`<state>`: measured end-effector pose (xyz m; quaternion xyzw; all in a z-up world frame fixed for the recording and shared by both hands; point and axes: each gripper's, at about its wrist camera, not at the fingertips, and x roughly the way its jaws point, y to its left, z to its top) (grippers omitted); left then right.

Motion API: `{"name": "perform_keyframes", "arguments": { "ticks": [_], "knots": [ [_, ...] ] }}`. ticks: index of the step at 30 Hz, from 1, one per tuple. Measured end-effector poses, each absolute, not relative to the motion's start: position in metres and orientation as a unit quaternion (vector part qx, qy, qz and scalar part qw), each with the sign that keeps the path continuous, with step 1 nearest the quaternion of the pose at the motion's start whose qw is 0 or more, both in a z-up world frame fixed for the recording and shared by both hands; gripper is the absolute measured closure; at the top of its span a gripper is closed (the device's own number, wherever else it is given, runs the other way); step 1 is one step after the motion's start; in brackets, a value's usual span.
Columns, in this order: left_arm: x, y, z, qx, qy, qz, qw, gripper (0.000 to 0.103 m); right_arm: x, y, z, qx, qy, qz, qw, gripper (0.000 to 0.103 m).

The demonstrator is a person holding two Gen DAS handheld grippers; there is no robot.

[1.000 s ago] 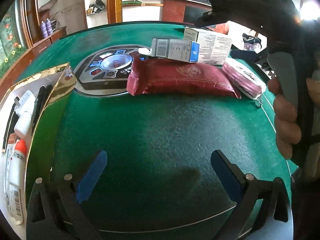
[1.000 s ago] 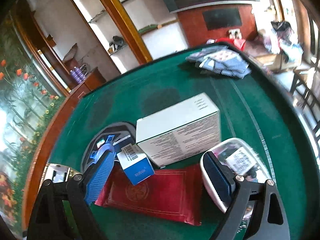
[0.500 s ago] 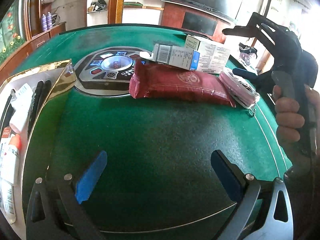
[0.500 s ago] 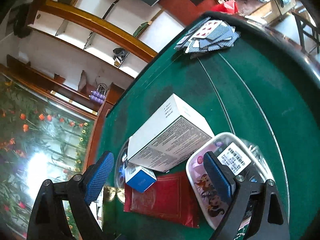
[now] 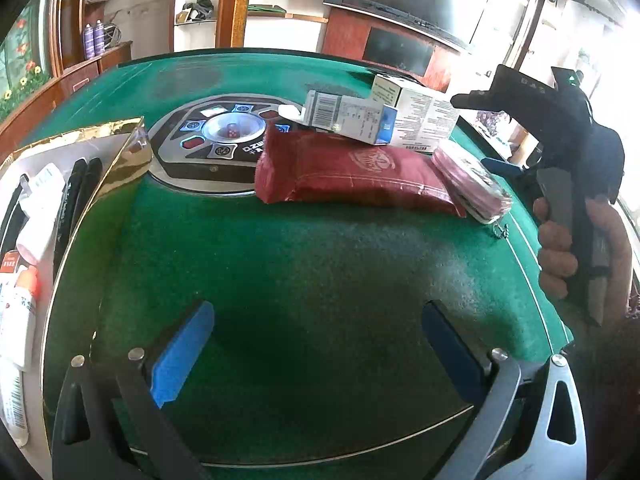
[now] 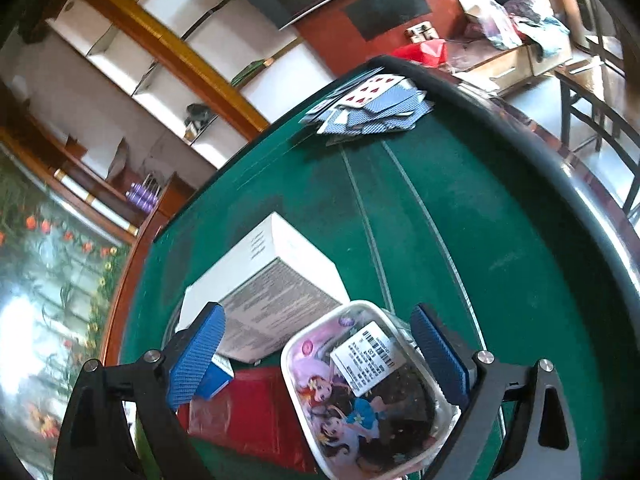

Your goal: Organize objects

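Right tongs (image 6: 318,354) gape wide above the cartoon case (image 6: 368,392), gripping nothing. Left tongs (image 5: 320,354) gape wide over bare green counter (image 5: 320,264), empty.

On the green surface (image 5: 320,264) I count one red packet (image 5: 352,176), one small blue-and-white box (image 5: 348,118) lying on it, one larger white box (image 6: 264,280) behind, and one pink cartoon-printed case (image 6: 360,392) beside the packet. One loose heap of playing cards (image 6: 372,108) sits at the far edge. One gold-edged tray (image 5: 116,152) holds two black pens (image 5: 80,188) and some tubes and bottles, too cramped to count surely. Two purple bottles (image 5: 92,38) stand on the cabinet.
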<state>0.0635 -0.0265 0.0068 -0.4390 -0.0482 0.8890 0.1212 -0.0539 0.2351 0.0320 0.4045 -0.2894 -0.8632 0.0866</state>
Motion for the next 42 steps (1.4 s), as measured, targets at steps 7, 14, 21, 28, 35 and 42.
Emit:
{"name": "perform_keyframes", "arguments": {
  "ticks": [7,14,21,28,35,42],
  "knots": [
    [0.064,-0.028,0.008,-0.438,-0.054,0.889,0.124,0.000,-0.024,0.213,0.027,0.431,-0.254,-0.855,0.135,0.005],
    [0.064,-0.029,0.007,-0.438,-0.057,0.889,0.125,0.001,0.007,0.206,0.056,0.395,-0.248,-0.872,0.149,0.004],
    [0.064,-0.029,0.007,-0.438,-0.057,0.889,0.125,0.001,-0.034,0.167,0.045,0.449,-0.255,-0.835,0.189,0.005],
    [0.063,-0.029,0.007,-0.437,-0.059,0.889,0.125,0.000,-0.070,0.142,0.038,0.473,-0.243,-0.824,0.194,0.004],
    [0.059,-0.046,0.009,-0.431,-0.115,0.884,0.139,0.000,-0.102,0.108,0.016,0.516,-0.211,-0.807,0.194,0.004],
    [0.055,-0.079,0.008,-0.415,-0.220,0.871,0.140,0.000,-0.057,0.074,0.011,0.573,-0.252,-0.671,0.398,0.002]
  ]
}}
